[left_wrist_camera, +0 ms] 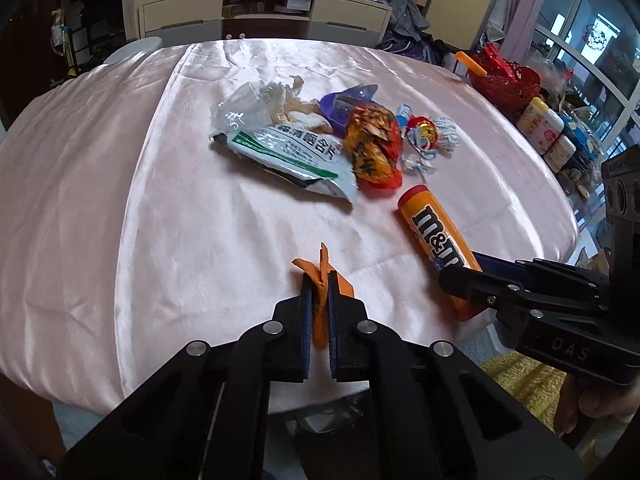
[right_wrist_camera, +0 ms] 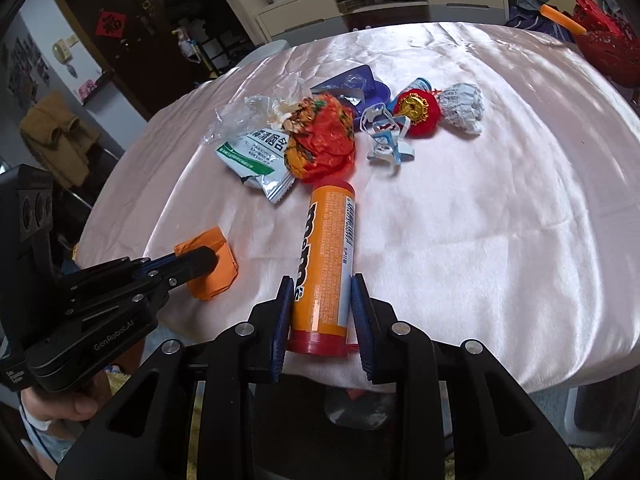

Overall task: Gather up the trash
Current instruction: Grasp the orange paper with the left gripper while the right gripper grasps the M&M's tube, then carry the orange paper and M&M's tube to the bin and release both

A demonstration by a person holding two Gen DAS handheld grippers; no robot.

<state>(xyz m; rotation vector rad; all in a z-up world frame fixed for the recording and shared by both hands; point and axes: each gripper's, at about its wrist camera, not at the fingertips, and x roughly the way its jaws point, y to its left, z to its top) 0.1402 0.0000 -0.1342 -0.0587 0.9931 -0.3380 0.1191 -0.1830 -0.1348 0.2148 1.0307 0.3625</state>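
A folded orange wrapper (left_wrist_camera: 321, 268) lies near the front edge of the pink satin tablecloth (left_wrist_camera: 120, 200). My left gripper (left_wrist_camera: 319, 280) is shut on it, its blue pads pinching it upright. In the right wrist view the left gripper (right_wrist_camera: 204, 258) covers part of the same orange wrapper (right_wrist_camera: 218, 280). An orange m&m's tube (right_wrist_camera: 326, 232) with red caps lies lengthwise, and my right gripper (right_wrist_camera: 321, 280) is shut on its near end. In the left wrist view the right gripper (left_wrist_camera: 466, 270) straddles the m&m's tube (left_wrist_camera: 434, 228).
Farther back lies a trash pile: a white-green sachet (left_wrist_camera: 288, 156), a crumpled orange-red wrapper (left_wrist_camera: 374, 144), purple plastic (left_wrist_camera: 348, 100), a clear bag (left_wrist_camera: 256, 100) and a red candy wrapper (left_wrist_camera: 420, 128). A red basket (left_wrist_camera: 508, 80) and bottles (left_wrist_camera: 540, 128) stand at the right edge.
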